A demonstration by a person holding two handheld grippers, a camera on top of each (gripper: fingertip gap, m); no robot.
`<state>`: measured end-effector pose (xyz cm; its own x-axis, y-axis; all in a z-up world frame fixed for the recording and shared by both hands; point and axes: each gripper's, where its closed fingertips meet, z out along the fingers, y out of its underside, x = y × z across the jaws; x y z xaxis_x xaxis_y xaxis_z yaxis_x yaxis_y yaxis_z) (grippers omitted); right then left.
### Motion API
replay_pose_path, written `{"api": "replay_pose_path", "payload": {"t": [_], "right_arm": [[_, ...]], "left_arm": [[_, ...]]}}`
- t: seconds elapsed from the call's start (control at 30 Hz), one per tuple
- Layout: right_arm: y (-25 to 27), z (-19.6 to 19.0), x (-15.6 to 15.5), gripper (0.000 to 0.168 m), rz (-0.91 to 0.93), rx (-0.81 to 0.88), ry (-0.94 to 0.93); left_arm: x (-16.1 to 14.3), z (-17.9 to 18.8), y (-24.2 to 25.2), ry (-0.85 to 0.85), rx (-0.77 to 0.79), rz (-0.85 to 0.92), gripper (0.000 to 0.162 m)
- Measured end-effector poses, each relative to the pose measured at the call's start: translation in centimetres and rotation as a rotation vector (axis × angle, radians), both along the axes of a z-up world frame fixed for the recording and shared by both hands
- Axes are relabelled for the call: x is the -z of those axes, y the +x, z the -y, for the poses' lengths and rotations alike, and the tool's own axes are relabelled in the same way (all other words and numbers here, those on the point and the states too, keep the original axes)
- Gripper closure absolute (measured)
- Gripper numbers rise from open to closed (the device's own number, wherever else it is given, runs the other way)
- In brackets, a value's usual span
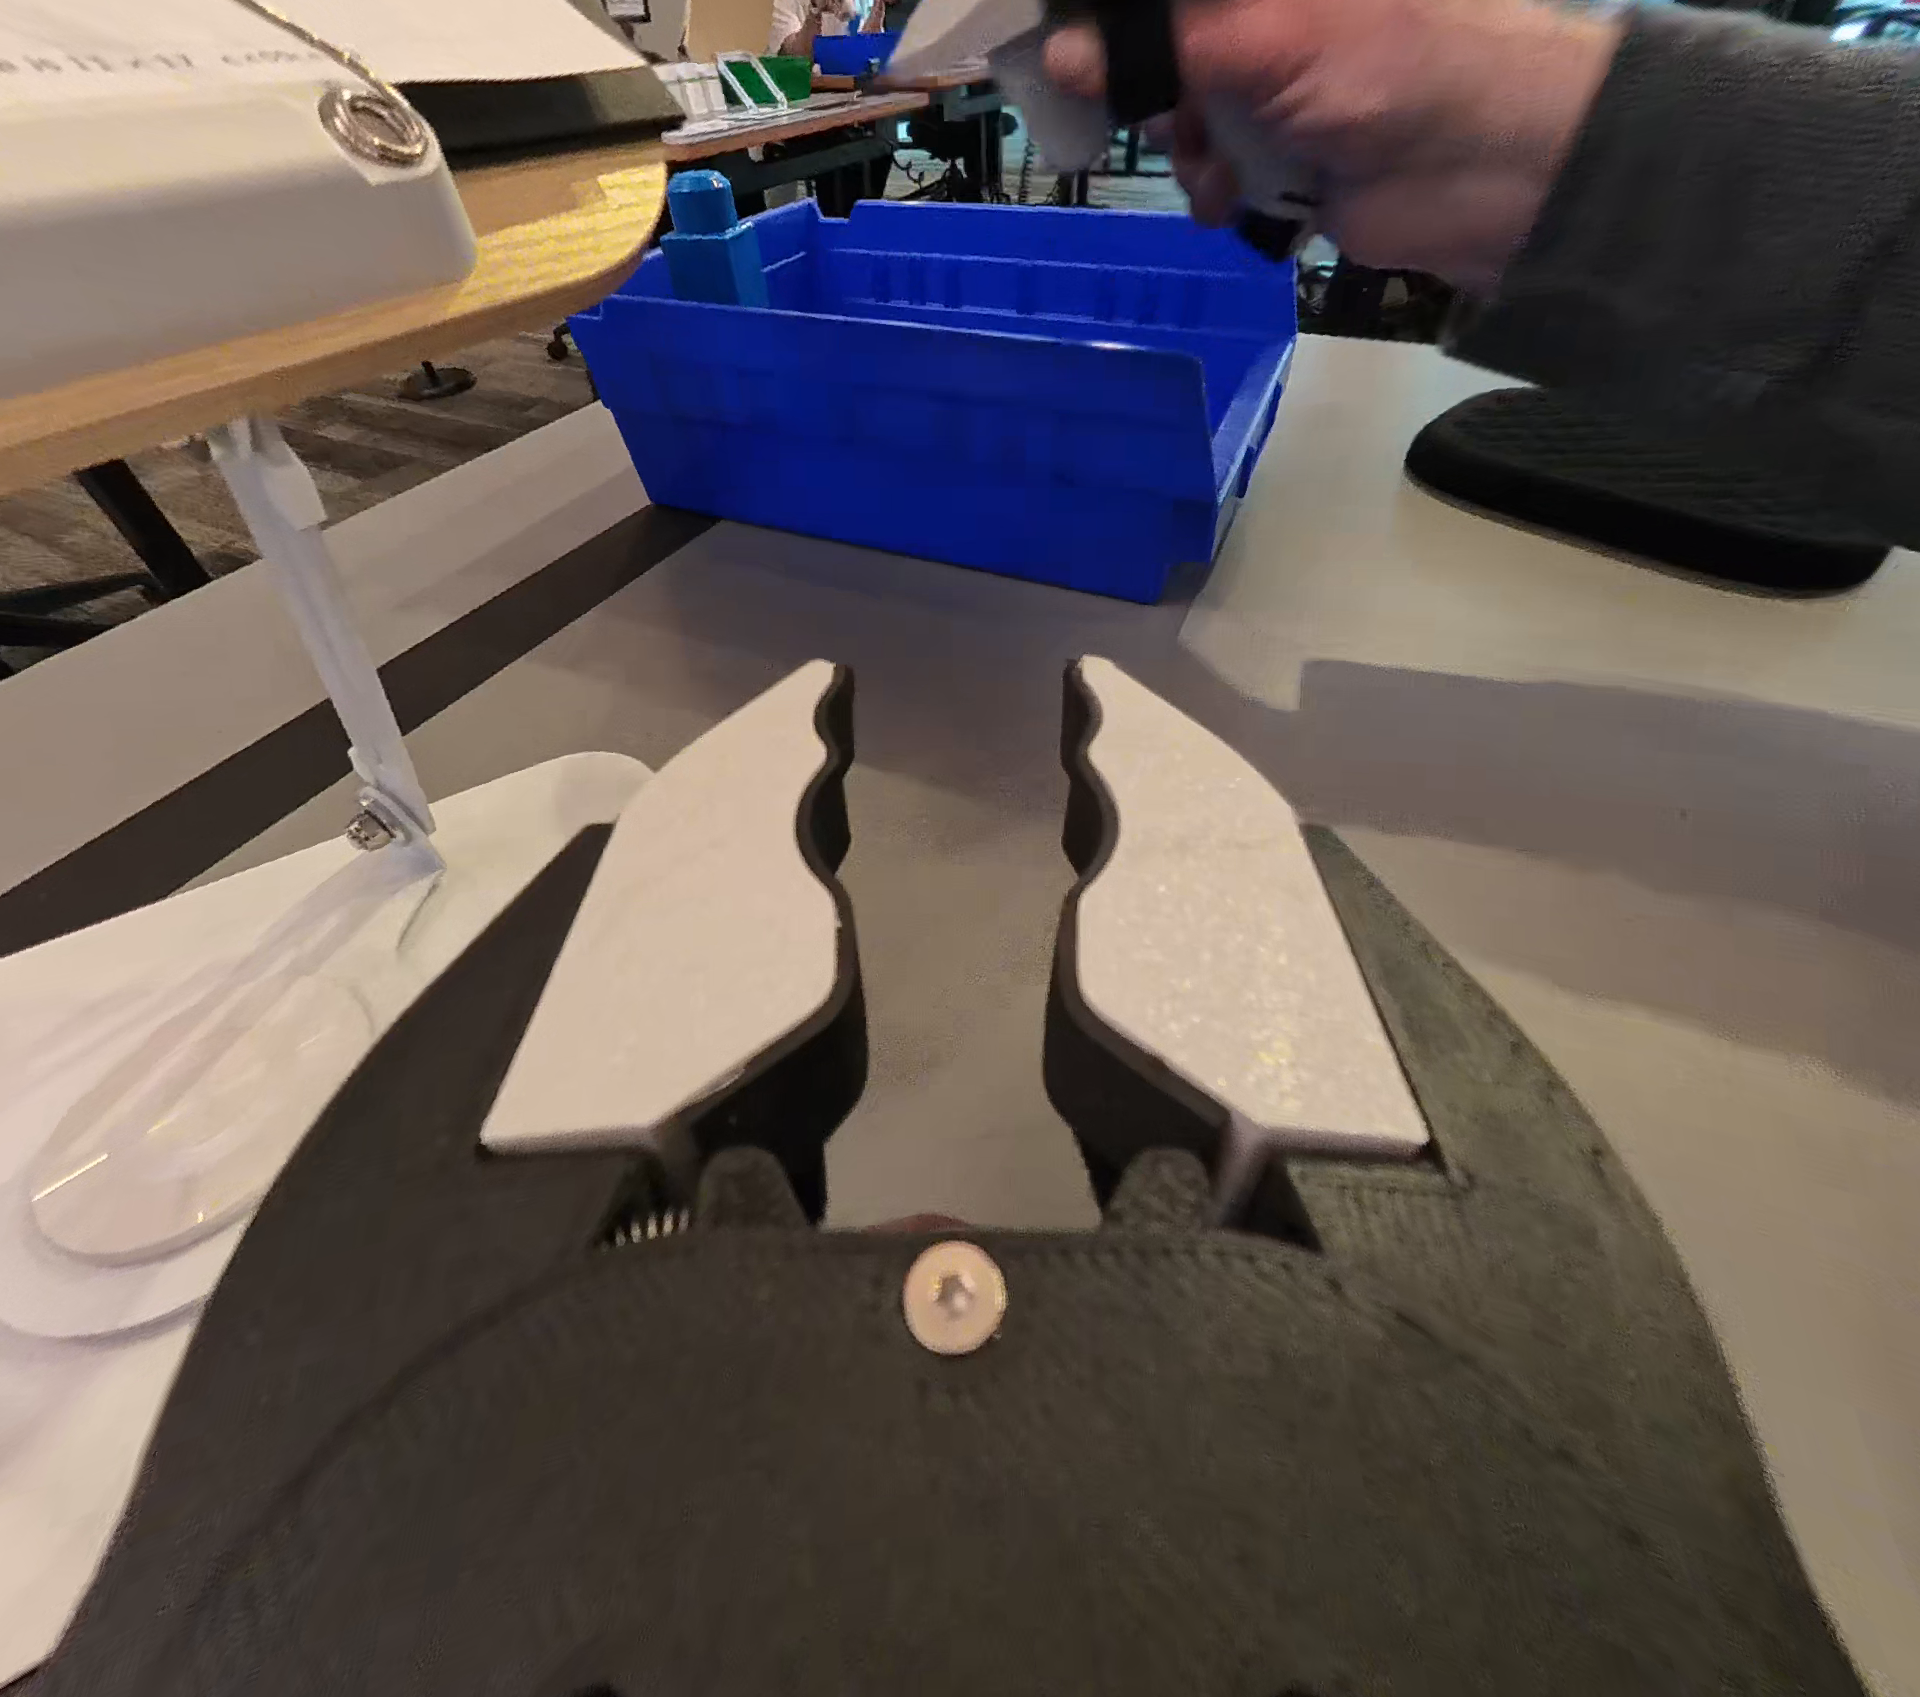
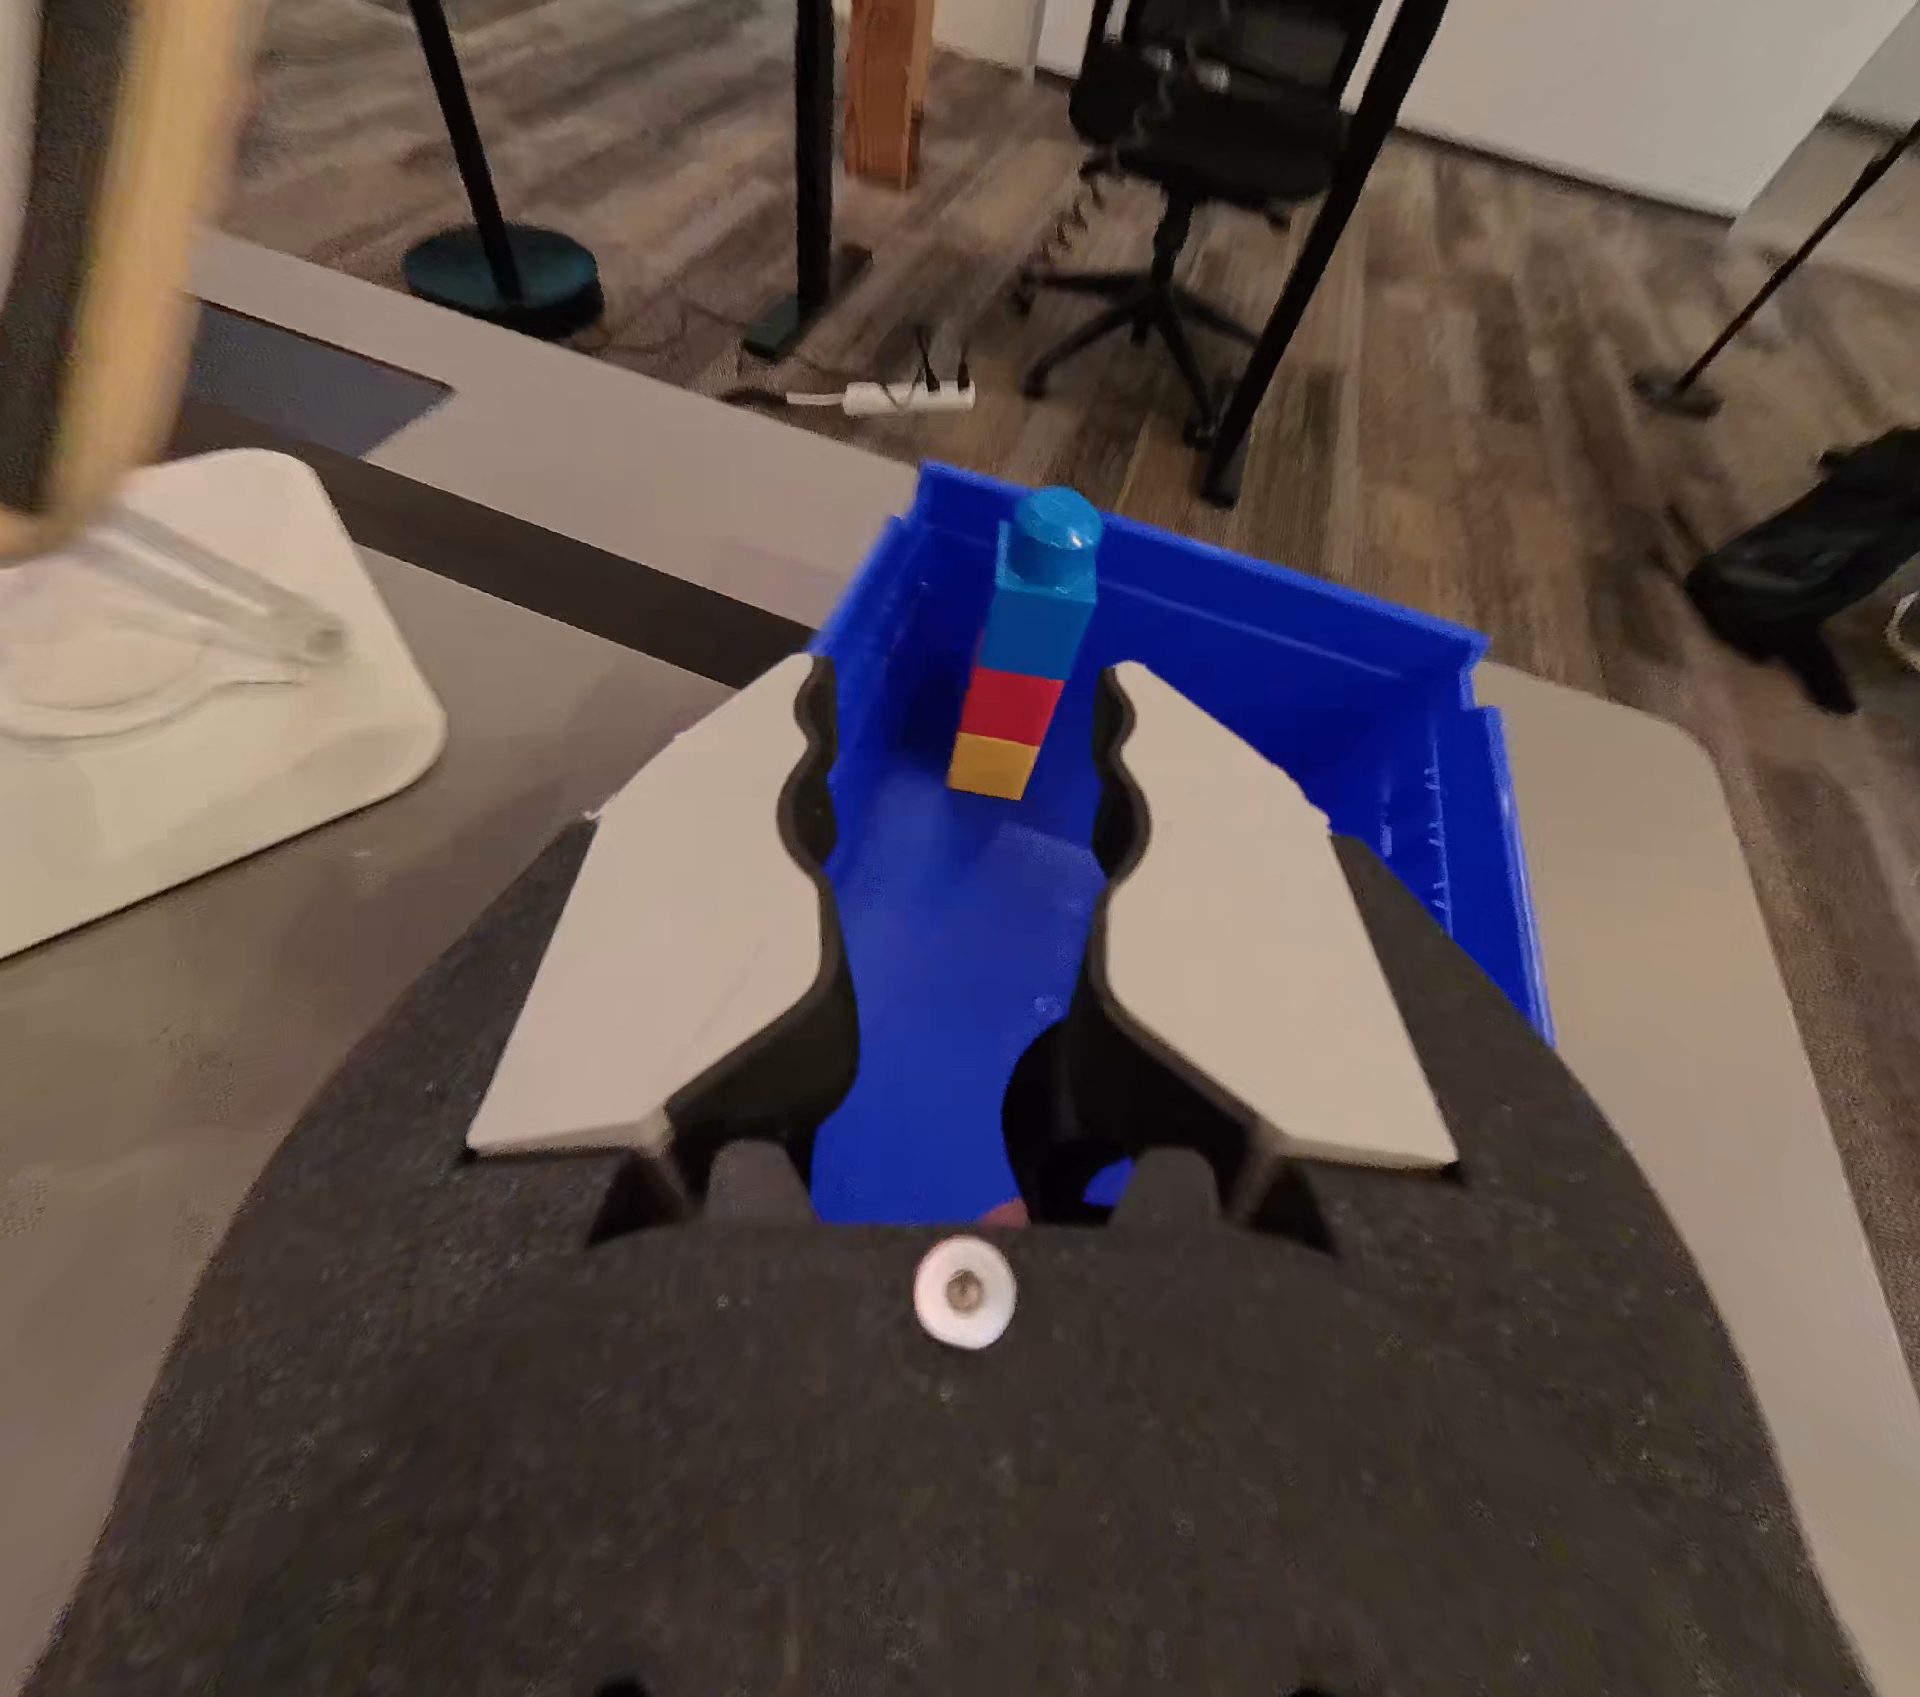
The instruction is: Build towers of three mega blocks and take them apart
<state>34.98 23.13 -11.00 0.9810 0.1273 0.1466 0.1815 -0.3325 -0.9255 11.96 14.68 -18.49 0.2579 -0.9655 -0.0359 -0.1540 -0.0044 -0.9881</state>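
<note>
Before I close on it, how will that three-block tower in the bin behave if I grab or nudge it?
The tower stands tall and narrow on one small yellow block, so a sideways nudge probably tips it. Its plastic looks rigid and likely light. Gripping only the blue top block may pull it off.

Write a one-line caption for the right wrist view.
Open right gripper above a blue bin holding a blue-red-yellow block tower.

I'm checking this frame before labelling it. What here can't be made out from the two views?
- Tower: in the left wrist view the bin wall hides all but its blue top.
- Bin floor: near part covered by the right gripper in the right wrist view; other blocks there cannot be ruled out.
- Right gripper in the left wrist view: blurred, tips cut off behind the hand.
</note>
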Motion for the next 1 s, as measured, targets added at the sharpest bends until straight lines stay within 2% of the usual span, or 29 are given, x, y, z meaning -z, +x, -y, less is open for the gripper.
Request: {"api": "replay_pose_path", "payload": {"t": [0.13, 0.23, 0.37, 0.47, 0.5, 0.67, 0.77, 0.83, 1.0], "right_arm": [[-5.2, 4.8, -2.1, 0.125, 0.003, -0.06, 0.089], [-10.8, 7.3, -1.7, 0.127, 0.011, -0.16, 0.123], [-16.8, 8.6, 1.4, 0.128, -0.043, -0.278, 0.126], [-19.7, 8.6, 4.8, 0.128, -0.069, -0.354, 0.086], [-20.4, 8.6, 5.7, 0.128, -0.068, -0.37, 0.087], [-22.7, 8.4, 9.8, 0.129, -0.06, -0.437, 0.039], [-23.2, 8.4, 10.2, 0.129, -0.019, -0.458, 0.036], [-23.3, 8.4, 10.4, 0.129, -0.016, -0.463, 0.029], [-23.4, 8.4, 10.6, 0.127, -0.027, -0.475, 0.008]], "left_arm": [[0.1, 0.0, -0.1, 0.002, -0.015, -0.003, 0.124], [-0.7, -0.1, -0.9, 0.007, -0.035, 0.011, 0.124], [-1.6, -0.2, -4.2, 0.057, -0.052, -0.054, 0.123], [-3.5, -1.1, -9.4, 0.115, -0.114, -0.099, 0.123], [-4.2, -1.5, -11.4, 0.139, -0.136, -0.122, 0.128], [-6.3, -6.1, -22.3, 0.22, -0.32, -0.308, 0.127], [-6.3, -9.5, -27.6, 0.165, -0.424, -0.385, 0.127], [-5.3, -11.5, -30.0, 0.073, -0.477, -0.448, 0.118], [-3.1, -15.5, -32.4, 0.127, -0.509, -0.617, 0.119]]}}
